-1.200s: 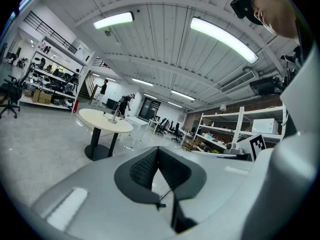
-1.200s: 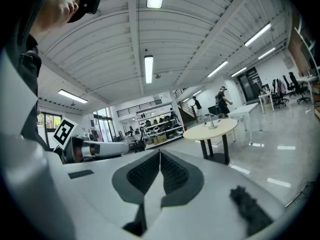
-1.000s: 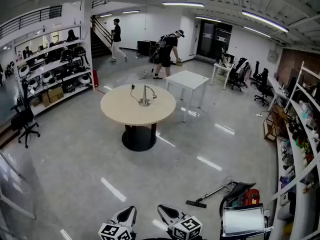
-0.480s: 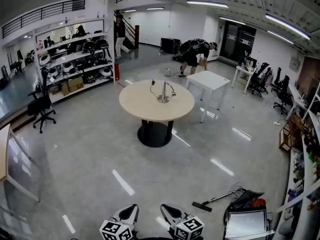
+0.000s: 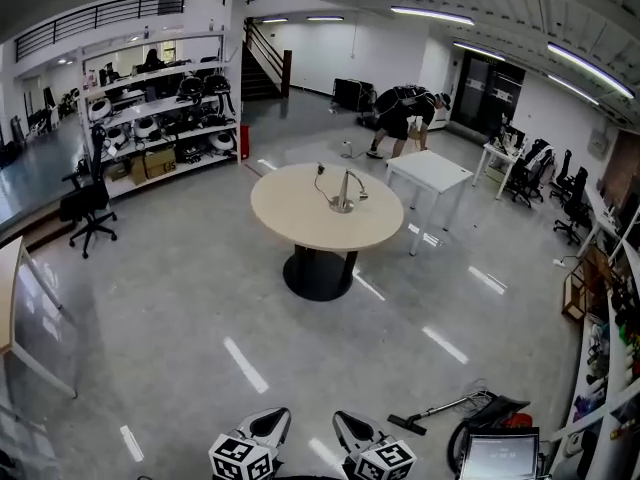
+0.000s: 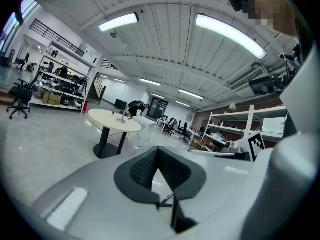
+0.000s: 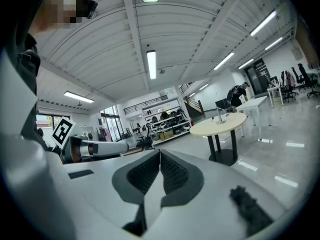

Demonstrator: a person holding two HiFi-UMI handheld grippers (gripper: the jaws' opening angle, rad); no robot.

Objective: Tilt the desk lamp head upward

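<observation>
A silver desk lamp (image 5: 345,192) stands in the middle of a round beige table (image 5: 300,216) far ahead across the floor; its head hangs at the end of a bent neck. The same lamp (image 6: 123,116) shows small in the left gripper view and as a thin post (image 7: 218,116) in the right gripper view. Both grippers are low at the bottom of the head view, far from the table. The left gripper (image 5: 268,427) and the right gripper (image 5: 352,431) are shut, pads together, nothing between them.
A white square table (image 5: 430,172) stands behind the round one, with a person bent over (image 5: 402,110) beyond it. Shelves with helmets (image 5: 160,118) line the left wall, a black office chair (image 5: 85,208) before them. A vacuum and bag (image 5: 470,416) lie at lower right.
The view has swung and moved closer; the round table has shifted rightward and grown a little. The far person has bent over. Both grippers stay shut.
</observation>
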